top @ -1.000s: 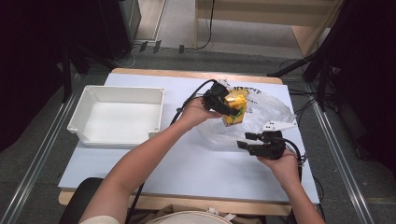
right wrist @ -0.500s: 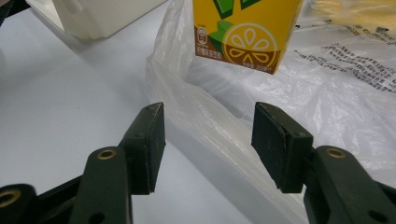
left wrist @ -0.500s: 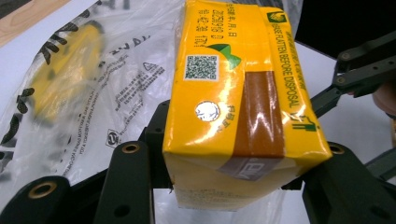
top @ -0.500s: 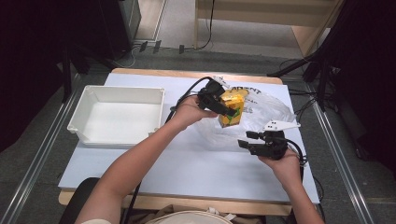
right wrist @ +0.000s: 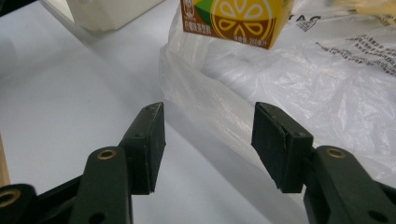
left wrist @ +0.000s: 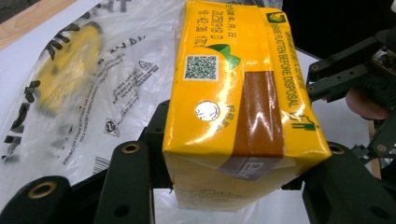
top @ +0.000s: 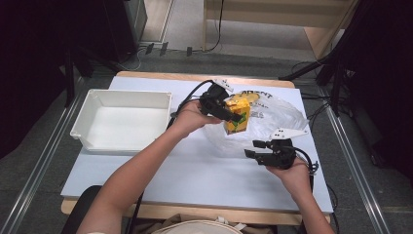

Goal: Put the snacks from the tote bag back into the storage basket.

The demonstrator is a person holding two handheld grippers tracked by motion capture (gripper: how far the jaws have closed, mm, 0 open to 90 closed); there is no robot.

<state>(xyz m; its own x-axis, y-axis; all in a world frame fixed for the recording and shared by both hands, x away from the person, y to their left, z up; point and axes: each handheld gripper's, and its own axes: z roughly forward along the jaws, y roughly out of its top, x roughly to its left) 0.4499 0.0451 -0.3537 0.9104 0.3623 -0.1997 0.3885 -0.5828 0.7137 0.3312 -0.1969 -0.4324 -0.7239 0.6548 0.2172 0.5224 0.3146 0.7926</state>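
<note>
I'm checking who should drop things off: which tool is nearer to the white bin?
Left. The left tool, shut on the yellow carton, is just right of the white bin. The right tool, open and empty, sits farther right, by the plastic bag.

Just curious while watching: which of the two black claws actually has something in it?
The left gripper, clamped on the yellow juice carton above the plastic bag. The right gripper stands open, holding nothing.
</note>
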